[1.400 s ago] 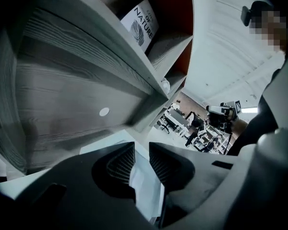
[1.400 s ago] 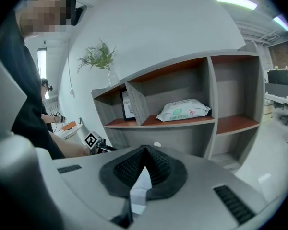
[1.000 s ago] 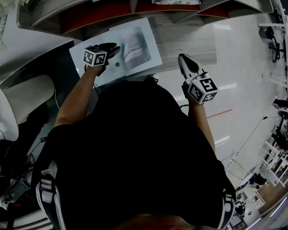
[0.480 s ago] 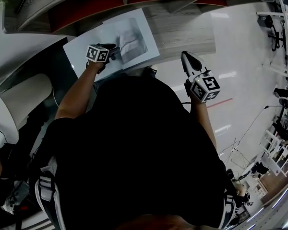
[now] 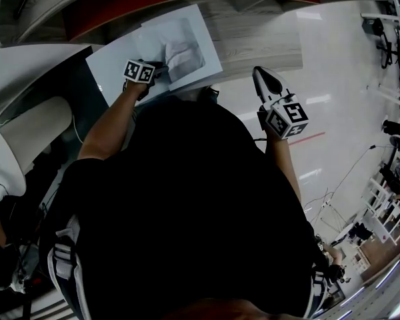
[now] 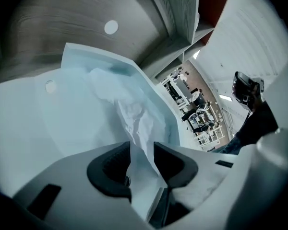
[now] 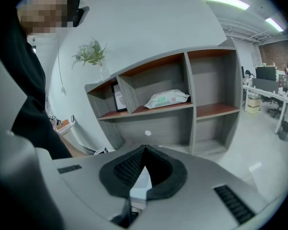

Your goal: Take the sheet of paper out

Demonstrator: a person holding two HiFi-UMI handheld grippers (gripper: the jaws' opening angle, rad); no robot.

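A crumpled white sheet of paper (image 5: 180, 49) lies on a pale blue folder (image 5: 113, 69) on the wooden cabinet top (image 5: 253, 42). In the left gripper view the sheet of paper (image 6: 134, 116) rises as a creased ridge from the folder (image 6: 57, 123) and runs back between the jaws. My left gripper (image 5: 161, 69) (image 6: 141, 150) points down at it. Its jaws are opening, with the paper's edge in the gap and the pads apart. My right gripper (image 5: 264, 76) (image 7: 144, 150) hangs shut to the right, off the folder, holding nothing.
A grey shelf unit with red-brown boards (image 7: 182, 110) stands behind the cabinet. It holds a pack of wipes (image 7: 167, 98) and a framed picture (image 7: 120, 99). A plant (image 7: 91, 54) sits on top. A white chair (image 5: 33, 132) is at the left, and pale floor (image 5: 347, 59) at the right.
My left gripper has come down and forward onto the paper at the folder's near edge. The right gripper has hardly moved.
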